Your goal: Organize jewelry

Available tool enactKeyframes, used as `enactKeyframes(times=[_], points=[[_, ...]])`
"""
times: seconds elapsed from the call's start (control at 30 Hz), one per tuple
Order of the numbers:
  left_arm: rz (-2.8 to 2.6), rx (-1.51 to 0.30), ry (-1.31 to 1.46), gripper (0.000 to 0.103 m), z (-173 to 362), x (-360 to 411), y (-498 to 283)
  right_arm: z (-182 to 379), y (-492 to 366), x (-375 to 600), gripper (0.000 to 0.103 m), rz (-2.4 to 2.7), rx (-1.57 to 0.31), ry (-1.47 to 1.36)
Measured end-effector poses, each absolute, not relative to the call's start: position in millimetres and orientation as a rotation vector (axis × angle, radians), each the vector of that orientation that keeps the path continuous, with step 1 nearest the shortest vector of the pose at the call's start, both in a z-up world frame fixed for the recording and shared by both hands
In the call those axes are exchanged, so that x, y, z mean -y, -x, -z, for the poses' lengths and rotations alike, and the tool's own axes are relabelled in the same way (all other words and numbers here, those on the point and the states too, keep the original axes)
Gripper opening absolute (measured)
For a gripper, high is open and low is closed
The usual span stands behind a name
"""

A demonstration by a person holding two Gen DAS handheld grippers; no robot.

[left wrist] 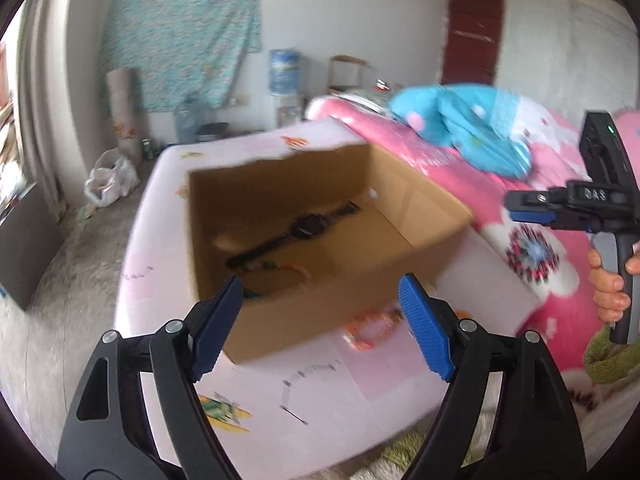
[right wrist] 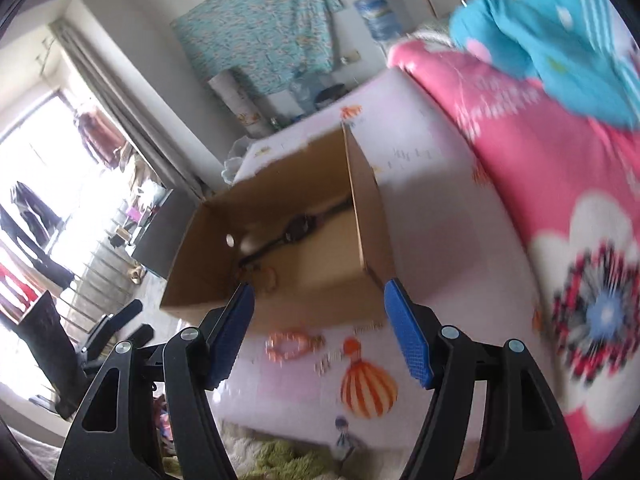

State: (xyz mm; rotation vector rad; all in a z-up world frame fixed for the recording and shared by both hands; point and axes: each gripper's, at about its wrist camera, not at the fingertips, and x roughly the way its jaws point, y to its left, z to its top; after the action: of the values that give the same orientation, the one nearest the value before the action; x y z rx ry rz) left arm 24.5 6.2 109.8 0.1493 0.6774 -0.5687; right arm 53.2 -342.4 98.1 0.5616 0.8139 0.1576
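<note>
- The box stands open on the pale sheet; inside lie a black watch and, at its near left corner, some blurred beads I cannot make out.
- An orange bracelet lies on the sheet just near the box.
- My left claw is wide open, empty, over the box's near wall.
- My right claw is wide open, empty.

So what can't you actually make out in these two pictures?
- Small items by the watch in the cardboard box: blurred in both views, partly behind the box's near wall.
- Orange bracelet on the pink sheet: smeared, beads indistinct.
- Right gripper: only partly visible in the left view.
</note>
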Motion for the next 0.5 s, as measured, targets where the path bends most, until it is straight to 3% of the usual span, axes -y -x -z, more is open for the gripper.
enactKeyframes(times=[0.07, 0.2, 0.37, 0.5], points=[[0.585, -0.717, -0.168, 0.077, -93.9, 5.6, -18.7, -76.2, -46.9, 333.2, 0.065, -0.159, -0.847, -0.586], [0.595, -0.777, -0.195, 0.071, -61.6, 24.5, -19.1, -48.3, -47.6, 318.0, 0.049, -0.205, -0.912, -0.646], [0.599, -0.849, -0.129, 0.046, -32.7, 27.9, -37.0, -20.5, -70.2, 294.5, 0.032, -0.269, -0.983, -0.678], [0.580, -0.884, -0.161, 0.035, -14.9, 36.8, -46.6, -7.2, -83.7, 280.7, 0.029, -0.288, -1.023, -0.662]])
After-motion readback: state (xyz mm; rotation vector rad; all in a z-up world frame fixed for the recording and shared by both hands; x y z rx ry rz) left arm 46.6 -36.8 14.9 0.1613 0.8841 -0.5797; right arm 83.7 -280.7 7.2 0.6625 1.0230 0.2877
